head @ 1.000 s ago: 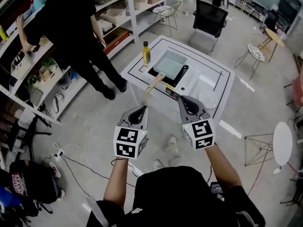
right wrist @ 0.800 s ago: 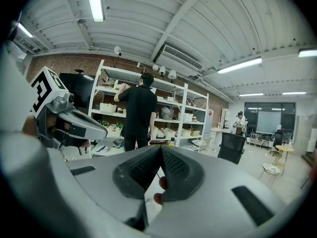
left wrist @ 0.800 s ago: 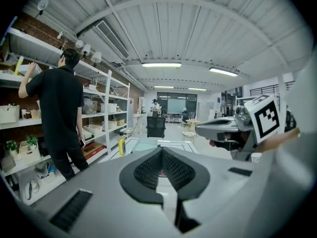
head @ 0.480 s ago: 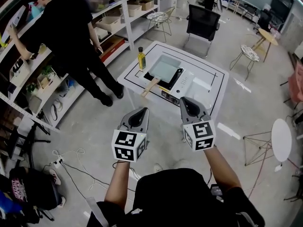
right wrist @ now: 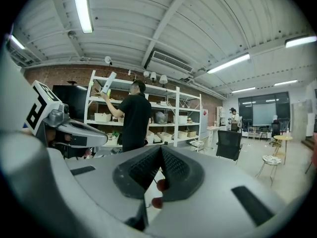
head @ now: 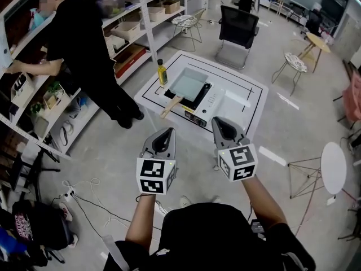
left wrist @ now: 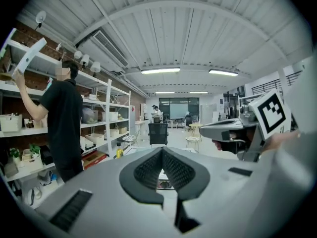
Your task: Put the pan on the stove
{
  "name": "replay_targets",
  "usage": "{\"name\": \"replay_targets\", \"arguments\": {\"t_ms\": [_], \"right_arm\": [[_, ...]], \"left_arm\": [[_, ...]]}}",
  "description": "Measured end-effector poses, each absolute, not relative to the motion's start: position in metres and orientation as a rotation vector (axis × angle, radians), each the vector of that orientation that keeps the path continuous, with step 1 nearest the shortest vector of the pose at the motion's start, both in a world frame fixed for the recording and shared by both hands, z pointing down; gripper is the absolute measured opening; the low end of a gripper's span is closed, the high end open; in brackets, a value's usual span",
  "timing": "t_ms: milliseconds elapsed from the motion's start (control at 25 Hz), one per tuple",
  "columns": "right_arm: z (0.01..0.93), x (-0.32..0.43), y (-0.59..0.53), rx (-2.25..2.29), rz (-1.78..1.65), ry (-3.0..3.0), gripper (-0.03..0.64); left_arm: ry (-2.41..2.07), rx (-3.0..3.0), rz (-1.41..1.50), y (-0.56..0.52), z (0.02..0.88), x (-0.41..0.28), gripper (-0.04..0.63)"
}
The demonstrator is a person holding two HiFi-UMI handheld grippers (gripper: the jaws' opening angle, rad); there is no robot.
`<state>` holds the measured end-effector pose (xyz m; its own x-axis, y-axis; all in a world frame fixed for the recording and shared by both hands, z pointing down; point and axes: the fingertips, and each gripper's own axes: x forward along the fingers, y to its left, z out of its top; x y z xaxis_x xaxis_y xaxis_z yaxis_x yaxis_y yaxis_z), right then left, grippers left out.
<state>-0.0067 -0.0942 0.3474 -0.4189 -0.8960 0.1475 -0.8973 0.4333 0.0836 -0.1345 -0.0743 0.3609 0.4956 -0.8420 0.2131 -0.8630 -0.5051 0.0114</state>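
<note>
A pale green rectangular pan (head: 188, 83) with a wooden handle (head: 170, 105) sits on the black stove (head: 201, 98), on the low white table (head: 240, 92) ahead of me. My left gripper (head: 167, 131) and right gripper (head: 218, 121) are held side by side well short of the table, above the floor. Both are shut and empty. In the left gripper view the jaws (left wrist: 162, 150) meet at the tip, with the right gripper (left wrist: 224, 130) alongside. The right gripper view shows its jaws (right wrist: 159, 149) closed too, and the left gripper (right wrist: 74, 131) beside them.
A yellow oil bottle (head: 162, 72) stands on the table's left corner. A person in black (head: 84, 44) reaches into the shelving (head: 34, 89) at left. A black chair (head: 237, 24) stands beyond the table, wire stools and a round white table (head: 337, 168) to the right. Cables (head: 73, 193) lie on the floor.
The table with the pan has drifted up and left in the head view. The person at the shelves has lowered an arm. Both grippers stay shut and keep their place.
</note>
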Motion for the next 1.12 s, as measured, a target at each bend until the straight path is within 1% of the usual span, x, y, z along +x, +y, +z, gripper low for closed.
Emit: {"name": "replay_targets", "arguments": {"t_ms": [280, 640, 1120], "right_arm": [[0.337, 0.011, -0.087, 1.57, 0.006, -2.546, 0.002], [0.339, 0.022, -0.082, 1.525, -0.017, -2.562, 0.002], [0.346, 0.036, -0.087, 1.511, -0.006, -2.564, 0.002]], "left_arm": [[-1.597, 2.616, 0.326, -0.064, 0.355, -0.119, 0.009], [-1.63, 2.575, 0.219, -0.058, 0.349, -0.109, 0.009], [-1.637, 2.563, 0.227, -0.064, 0.354, -0.094, 0.009]]}}
